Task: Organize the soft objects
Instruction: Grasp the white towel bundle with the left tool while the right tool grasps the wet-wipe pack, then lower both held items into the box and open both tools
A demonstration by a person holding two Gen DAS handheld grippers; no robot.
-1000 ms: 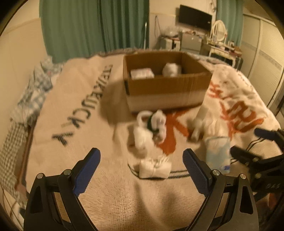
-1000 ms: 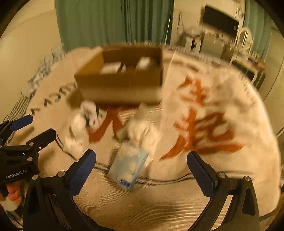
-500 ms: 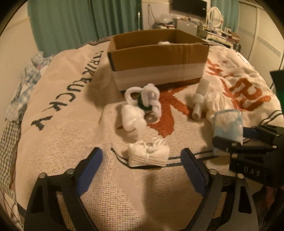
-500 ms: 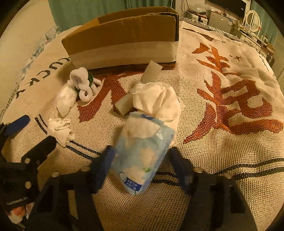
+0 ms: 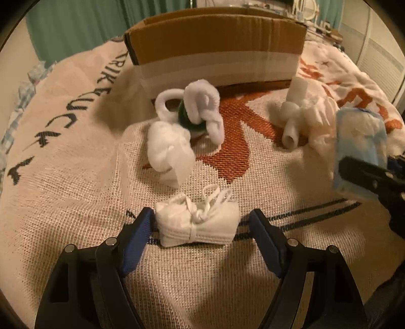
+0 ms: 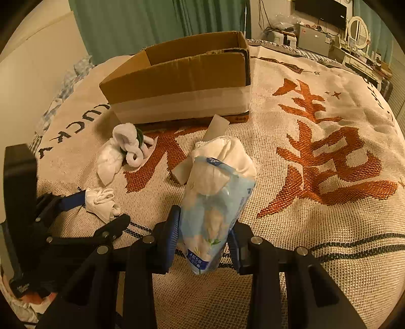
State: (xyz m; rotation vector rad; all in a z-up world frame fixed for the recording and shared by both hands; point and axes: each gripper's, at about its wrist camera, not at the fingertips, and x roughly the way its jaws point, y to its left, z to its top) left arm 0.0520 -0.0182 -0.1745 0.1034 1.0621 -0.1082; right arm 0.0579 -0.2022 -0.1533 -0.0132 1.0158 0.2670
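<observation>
Left gripper [image 5: 200, 227] now lower, fingers spread either side of white folded bundle [image 5: 198, 225]; right gripper [image 6: 205, 240] pinching blue tissue pack [image 6: 215, 210], raised off blanket [image 6: 329, 227].

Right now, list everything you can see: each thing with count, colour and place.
Cardboard box: one, brown with a pale tape band, far side of the blanket.
Blanket: one, cream with orange and black lettering, under everything.
Tied white bundle: one, white, between the left claw's fingers.
Tissue pack: one, light blue, in the right claw.
Loose white pile: one heap, white around something dark green, in front of the box.
White cloth and tubes: one heap, white, behind the tissue pack.
Curtains: green, behind the box.
Left claw: black with blue pads, open.
Right claw: black with blue pads, shut on the pack.
</observation>
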